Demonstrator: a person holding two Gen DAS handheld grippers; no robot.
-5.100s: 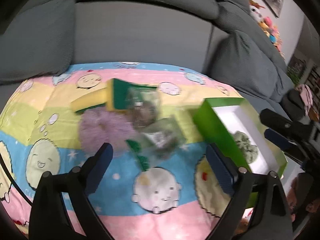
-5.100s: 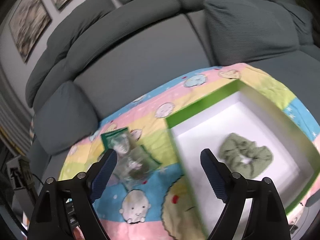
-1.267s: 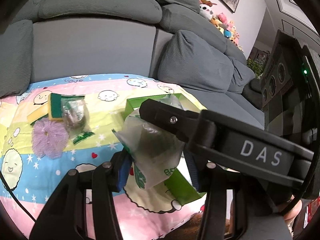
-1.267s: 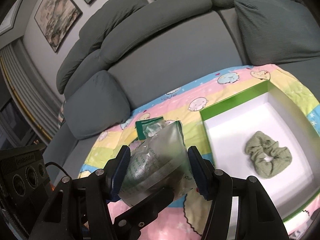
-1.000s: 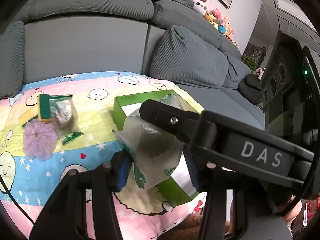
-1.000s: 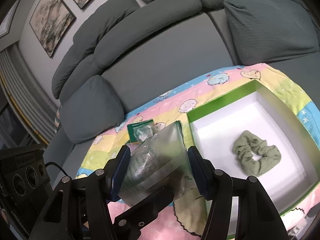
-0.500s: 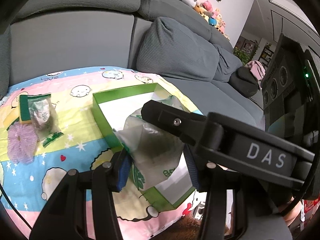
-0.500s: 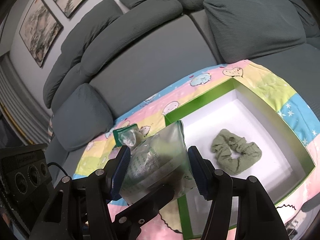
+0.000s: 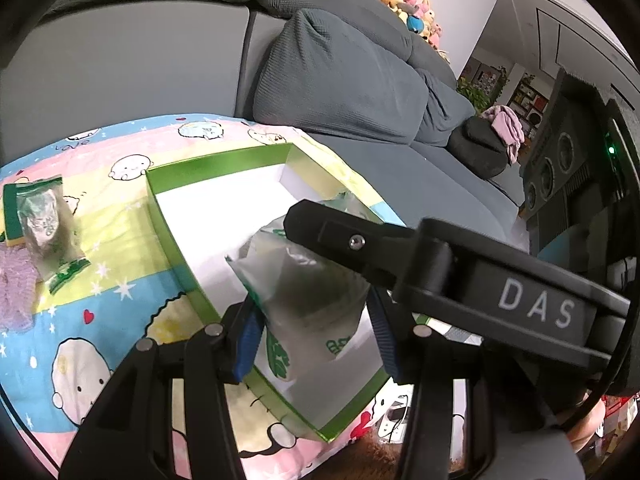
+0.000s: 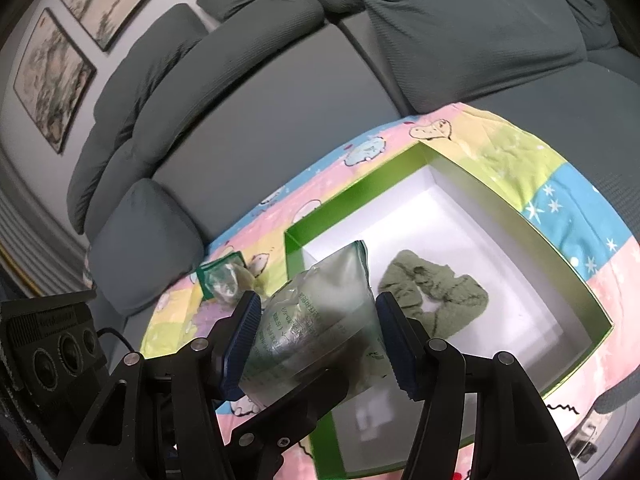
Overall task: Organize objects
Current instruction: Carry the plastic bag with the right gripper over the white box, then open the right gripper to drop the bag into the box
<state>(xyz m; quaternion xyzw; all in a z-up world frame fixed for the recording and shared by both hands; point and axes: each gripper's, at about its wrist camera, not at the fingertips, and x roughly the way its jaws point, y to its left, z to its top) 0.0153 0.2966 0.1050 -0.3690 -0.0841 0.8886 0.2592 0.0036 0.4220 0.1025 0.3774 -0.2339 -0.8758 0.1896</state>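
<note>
A clear plastic packet (image 9: pixel 308 288) (image 10: pixel 320 312) with green print and dark contents hangs over the near-left part of an open green box (image 9: pixel 168 220) (image 10: pixel 292 248) with a white inside. My left gripper (image 9: pixel 316 336) is shut on it, blue pads on both sides. My right gripper (image 10: pixel 316 340) is shut on the same packet; one of its fingers (image 9: pixel 360 240) crosses over it in the left wrist view. A green scrunchie (image 10: pixel 436 300) lies in the box. On the cartoon blanket (image 9: pixel 80 340), left of the box, lie a second packet (image 9: pixel 44 220) (image 10: pixel 224 280) and a purple scrunchie (image 9: pixel 14 292).
The blanket covers a grey sofa seat (image 10: pixel 280 92), with a back cushion (image 9: pixel 340 80) behind the box and a smaller one (image 10: pixel 144 240) at the left. The blanket's front edge (image 9: pixel 280 448) drops off close to the box. Plush toys (image 9: pixel 404 4) sit on the sofa back.
Both grippers have carried the packet to the right and slightly down, from beside the box to above its inside. The grip on the packet is unchanged.
</note>
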